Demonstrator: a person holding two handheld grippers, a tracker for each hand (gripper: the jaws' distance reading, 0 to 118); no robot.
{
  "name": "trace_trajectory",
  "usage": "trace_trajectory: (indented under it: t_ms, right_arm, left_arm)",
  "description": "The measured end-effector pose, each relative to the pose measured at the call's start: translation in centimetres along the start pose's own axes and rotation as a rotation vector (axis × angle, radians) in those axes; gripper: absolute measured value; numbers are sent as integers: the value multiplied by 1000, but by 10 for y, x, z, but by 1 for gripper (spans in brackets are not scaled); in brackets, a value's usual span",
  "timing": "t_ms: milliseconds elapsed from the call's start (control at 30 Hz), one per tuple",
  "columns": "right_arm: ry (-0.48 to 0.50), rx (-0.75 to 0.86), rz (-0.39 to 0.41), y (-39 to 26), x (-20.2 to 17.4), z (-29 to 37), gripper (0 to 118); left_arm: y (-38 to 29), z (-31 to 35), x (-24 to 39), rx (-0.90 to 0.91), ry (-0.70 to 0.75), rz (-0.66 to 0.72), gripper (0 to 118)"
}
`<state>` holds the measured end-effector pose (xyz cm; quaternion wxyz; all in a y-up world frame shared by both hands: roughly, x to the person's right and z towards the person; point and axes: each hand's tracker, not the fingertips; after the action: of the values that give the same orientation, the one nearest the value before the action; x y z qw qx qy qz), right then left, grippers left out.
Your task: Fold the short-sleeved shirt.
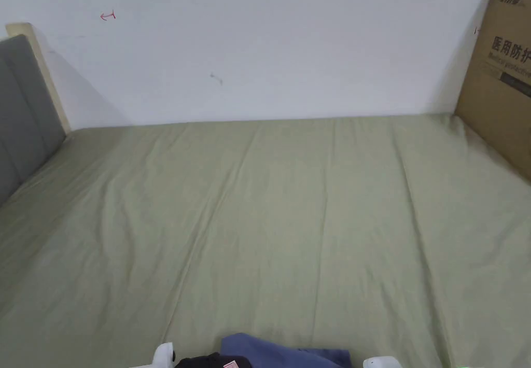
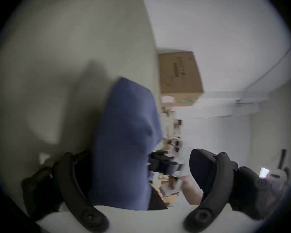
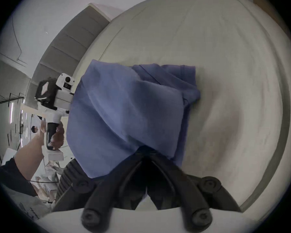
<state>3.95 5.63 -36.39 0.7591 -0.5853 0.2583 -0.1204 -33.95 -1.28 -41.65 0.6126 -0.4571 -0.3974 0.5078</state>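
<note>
So the blue shirt [image 3: 124,112] is bunched at the near edge of the green bed [image 1: 290,218], right gripper [image 3: 145,150] jaws pinching its fabric, while the left gripper [image 2: 141,162] jaws sit spread wide with cloth draped over one.

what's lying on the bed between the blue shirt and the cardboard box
Nothing: in the head view, only bare green sheet runs from the blue shirt at the near edge to the cardboard box by the wall.
</note>
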Motion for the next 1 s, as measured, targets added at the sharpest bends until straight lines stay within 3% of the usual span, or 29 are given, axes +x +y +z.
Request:
trace_trajectory:
  t_ms: [67, 100, 133, 167, 200, 233, 267, 333, 400, 600, 700, 833, 933, 1000]
  right_arm:
    - [0, -1, 5, 0, 1, -1, 0]
    - [1, 0, 8, 0, 1, -2, 0]
    - [4, 1, 9, 0, 2, -2, 0]
    - [11, 5, 2, -1, 4, -1, 0]
    - [20, 8, -12, -2, 6, -1, 0]
    - [47, 18, -32, -3, 8, -2, 0]
    - [35, 22, -40, -5, 8, -2, 0]
    - [44, 33, -75, -5, 7, 3, 0]
    - [66, 46, -96, -4, 4, 17, 0]
    - [57, 321, -68, -10, -15, 99, 0]
    - [0, 395, -54, -14, -22, 127, 0]
    - [-45, 404, -35, -21, -29, 140, 0]
    - [-57, 392, -48, -25, -40, 141, 0]
    - [-52, 380, -64, -28, -44, 140, 0]
  left_arm:
    - [-3, -20, -10, -87, -35, 35, 109]
    - [-3, -26, -15, -106, -42, 41, 103]
    - [-2, -27, -17, -87, -16, 21, 86]
    - [0, -25, -18, -79, 75, -43, 49]
    - [1, -26, -19, -90, 268, -122, 19]
    - [-1, -27, -24, -111, 321, -142, 19]
    - [-3, -23, -17, -66, 160, -87, 19]
    - [-8, -26, -2, -78, 291, -145, 18]
    - [-12, -22, 16, -52, 326, -179, 19]
    - [-16, 44, 103, 13, 455, -360, 19]
    - [0, 106, 130, 71, 594, -398, 19]
    - [29, 188, 144, 134, 824, -351, 19]
    - [45, 226, 147, 127, 1066, -342, 19]
    - [57, 242, 139, 118, 1128, -297, 19]
